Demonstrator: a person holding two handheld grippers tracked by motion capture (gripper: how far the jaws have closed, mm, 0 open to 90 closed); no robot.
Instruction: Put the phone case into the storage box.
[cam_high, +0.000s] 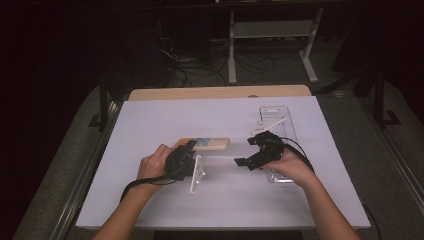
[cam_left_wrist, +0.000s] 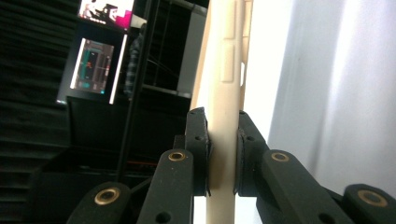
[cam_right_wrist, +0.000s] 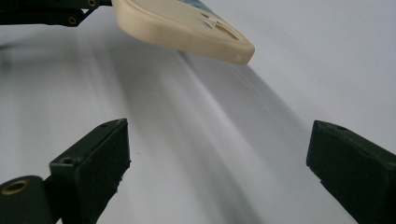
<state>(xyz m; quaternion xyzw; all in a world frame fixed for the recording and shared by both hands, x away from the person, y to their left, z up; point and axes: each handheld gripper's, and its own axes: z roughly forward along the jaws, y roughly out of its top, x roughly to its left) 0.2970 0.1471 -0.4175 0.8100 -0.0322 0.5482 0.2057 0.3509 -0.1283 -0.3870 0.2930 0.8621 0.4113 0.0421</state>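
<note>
Cream plastic phone case (cam_left_wrist: 224, 116) sits clamped between the left gripper's (cam_high: 187, 150) fingers (cam_left_wrist: 198, 154); right gripper (cam_high: 250, 152), at three o'clock, gapes wide, empty.

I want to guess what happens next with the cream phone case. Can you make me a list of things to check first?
1. Left hand-held gripper has a firm hold on the cream phone case: ok, both pads press its sides.
2. Right hand-held gripper is ready to take something: ok, its jaws stand wide open with nothing between them.
3. Case is off the white table: ok, in the right gripper view it hangs above the surface.
4. Free end of the case faces the right hand-held gripper: ok, the tip points towards it, apart from it.
5. Clear plastic tray behind the right hand holds a part: cannot tell what lies in it.
</note>
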